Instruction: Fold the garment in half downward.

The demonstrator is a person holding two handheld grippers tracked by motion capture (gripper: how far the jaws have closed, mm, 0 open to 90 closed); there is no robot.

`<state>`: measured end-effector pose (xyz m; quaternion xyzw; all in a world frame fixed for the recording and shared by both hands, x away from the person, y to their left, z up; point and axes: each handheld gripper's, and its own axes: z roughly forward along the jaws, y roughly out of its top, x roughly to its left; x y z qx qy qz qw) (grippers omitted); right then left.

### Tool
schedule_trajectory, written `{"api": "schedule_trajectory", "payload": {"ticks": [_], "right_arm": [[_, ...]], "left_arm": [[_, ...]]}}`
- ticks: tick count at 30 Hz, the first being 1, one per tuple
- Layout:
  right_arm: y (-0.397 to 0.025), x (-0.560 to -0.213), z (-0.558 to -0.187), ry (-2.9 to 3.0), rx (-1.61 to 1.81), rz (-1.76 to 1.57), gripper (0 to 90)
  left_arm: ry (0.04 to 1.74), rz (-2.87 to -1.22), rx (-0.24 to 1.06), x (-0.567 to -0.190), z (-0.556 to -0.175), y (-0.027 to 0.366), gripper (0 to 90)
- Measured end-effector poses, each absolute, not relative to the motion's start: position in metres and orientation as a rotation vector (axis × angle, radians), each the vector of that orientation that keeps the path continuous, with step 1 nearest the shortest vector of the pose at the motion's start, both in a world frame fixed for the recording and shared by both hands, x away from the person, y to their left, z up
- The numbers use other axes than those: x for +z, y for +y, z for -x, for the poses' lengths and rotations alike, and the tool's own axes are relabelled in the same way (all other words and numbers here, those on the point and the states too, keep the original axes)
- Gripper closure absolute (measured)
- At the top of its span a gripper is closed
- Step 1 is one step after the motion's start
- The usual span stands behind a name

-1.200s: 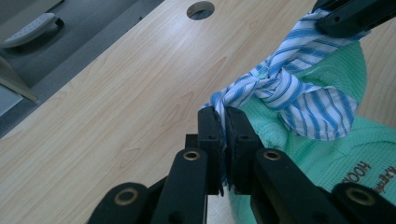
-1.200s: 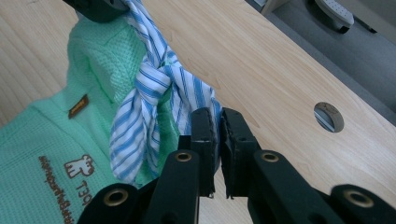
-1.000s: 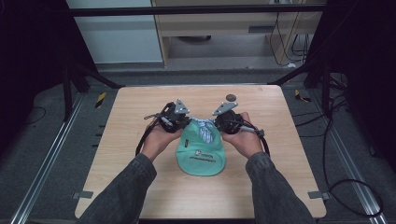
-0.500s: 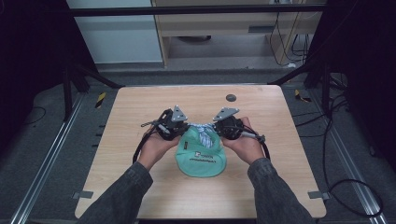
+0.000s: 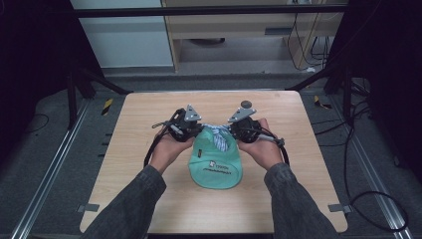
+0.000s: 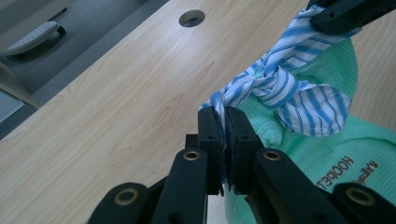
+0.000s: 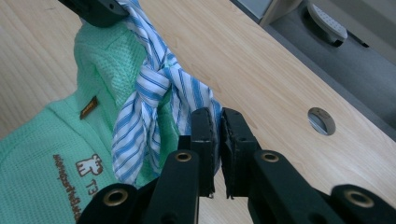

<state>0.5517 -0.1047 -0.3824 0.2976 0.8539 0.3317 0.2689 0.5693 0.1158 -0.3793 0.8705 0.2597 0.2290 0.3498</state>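
Observation:
A mint-green waffle cloth item [image 5: 216, 167] with brown printed letters lies on the wooden table [image 5: 124, 164] between the person's hands. A blue-and-white striped strip [image 5: 217, 138] is knotted at its far end. My left gripper [image 5: 199, 130] is shut on one end of the strip [image 6: 289, 88], its jaws [image 6: 222, 116] pinching the fabric. My right gripper [image 5: 230, 132] is shut on the other end [image 7: 149, 88], the jaws [image 7: 215, 116] closed over it. Each gripper view shows the other gripper's tip holding the strip: the right gripper [image 6: 345, 11] and the left gripper [image 7: 93, 9]. The knot sits lifted above the green cloth [image 7: 42, 140].
A round cable hole [image 5: 245, 104] sits in the table just beyond the right gripper. Black cables trail from both grippers. Bare wood lies to the left, right and front of the cloth. Metal rails and floor cables run around the table.
Both hands stay close together over the cloth's far end, having shifted only slightly. The striped strip, looser on the green cloth before, now stretches between the two grippers.

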Motion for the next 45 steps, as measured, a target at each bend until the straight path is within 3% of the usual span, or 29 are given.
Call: {"api": "schedule_trajectory", "payload": {"ticks": [45], "right_arm": [[-0.108,-0.425,-0.507,2.359,0.930,-0.727,83.7]], "left_arm": [[0.630,-2.243,0.525,-0.430,-0.519,0.129,85.5]]}}
